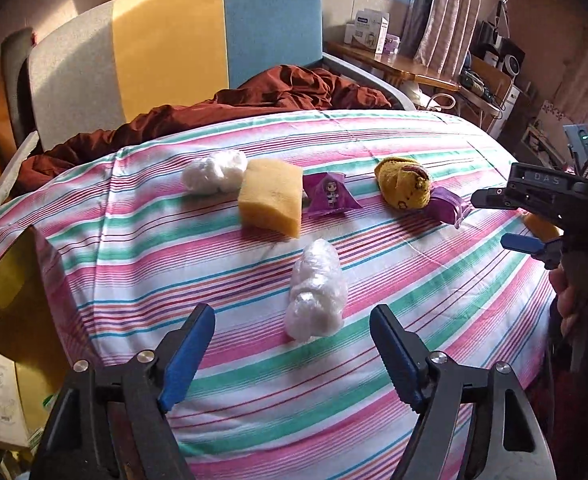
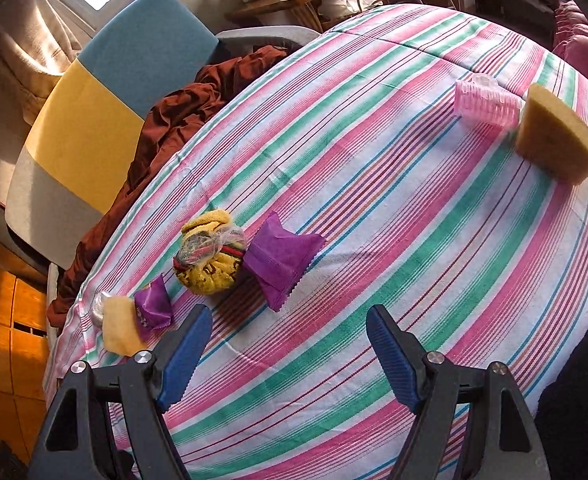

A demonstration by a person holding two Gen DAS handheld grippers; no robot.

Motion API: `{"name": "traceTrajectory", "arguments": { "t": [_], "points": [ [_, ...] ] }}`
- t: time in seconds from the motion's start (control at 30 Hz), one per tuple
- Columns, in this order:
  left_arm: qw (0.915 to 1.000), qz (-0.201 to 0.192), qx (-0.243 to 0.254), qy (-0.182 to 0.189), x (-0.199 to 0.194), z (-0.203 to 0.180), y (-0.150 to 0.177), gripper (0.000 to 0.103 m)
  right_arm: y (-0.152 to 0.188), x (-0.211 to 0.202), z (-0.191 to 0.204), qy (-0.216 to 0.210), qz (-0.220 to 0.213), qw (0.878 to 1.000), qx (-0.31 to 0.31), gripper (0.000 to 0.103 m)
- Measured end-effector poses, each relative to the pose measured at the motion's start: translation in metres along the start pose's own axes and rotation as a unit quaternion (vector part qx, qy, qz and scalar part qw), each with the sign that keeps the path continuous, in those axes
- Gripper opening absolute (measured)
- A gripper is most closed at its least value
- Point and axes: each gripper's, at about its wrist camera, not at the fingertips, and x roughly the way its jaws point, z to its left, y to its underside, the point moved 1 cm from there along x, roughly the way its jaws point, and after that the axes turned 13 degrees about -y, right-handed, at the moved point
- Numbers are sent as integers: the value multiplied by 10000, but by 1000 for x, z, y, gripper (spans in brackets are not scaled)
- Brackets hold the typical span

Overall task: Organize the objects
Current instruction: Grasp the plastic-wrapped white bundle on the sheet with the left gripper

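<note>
On the striped sheet point(image 1: 374, 288), a clear crumpled plastic wad point(image 1: 316, 292) lies just ahead of my left gripper point(image 1: 291, 356). The jaws are open and the pads do not touch it. Farther back, from left to right, lie a white plastic wad point(image 1: 213, 170), a yellow sponge point(image 1: 269, 202), a purple cartoon packet point(image 1: 330, 196), a yellow cloth ball point(image 1: 404, 184) and a second purple packet point(image 1: 448, 206). My right gripper point(image 1: 502, 220) hangs open beside that packet. In the right wrist view my right gripper point(image 2: 289, 356) is empty, with the cloth ball point(image 2: 209, 260) and purple packet point(image 2: 281, 260) just beyond it.
A pink hair roller point(image 2: 486, 104) and another sponge point(image 2: 554, 138) lie at the sheet's far right. A red-brown blanket point(image 1: 221, 108) is bunched against the grey, yellow and blue headboard point(image 1: 165, 40). A wooden desk point(image 1: 398, 64) holds boxes. A hand point(image 1: 566, 292) grips the right tool.
</note>
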Motion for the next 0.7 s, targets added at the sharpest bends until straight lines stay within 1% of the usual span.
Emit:
{"name": "traceTrajectory", "arguments": {
  "t": [0.17,0.23,0.27,0.3,0.33,0.4,0.47,0.6,0.7],
  "points": [
    [9997,225,27,71,32,-17,-11,69,-3,1,-6,-52,-11,9998,175,81],
    [9994,327,42,72,45,-22,-12,57,-3,2,-7,-57,21,9998,200,81],
    [9991,426,36,66,53,-24,-10,36,-3,3,-7,-52,37,9998,198,81],
    [9986,517,-7,87,61,-23,-6,36,-3,4,-6,-38,55,9998,185,81],
    [9991,403,-55,113,62,-22,-3,35,-2,5,-6,-25,76,9998,168,81],
    [9999,108,72,66,58,-25,6,35,-2,6,-5,-10,118,9998,132,81],
    [9999,-72,100,62,56,-26,12,35,-2,7,-4,20,135,9999,96,81],
    [9998,-90,63,136,58,-23,12,35,-1,8,-4,80,148,9998,90,81],
    [9997,-183,107,87,57,-25,15,35,-1,10,-3,120,184,9997,51,81]
  ]
}}
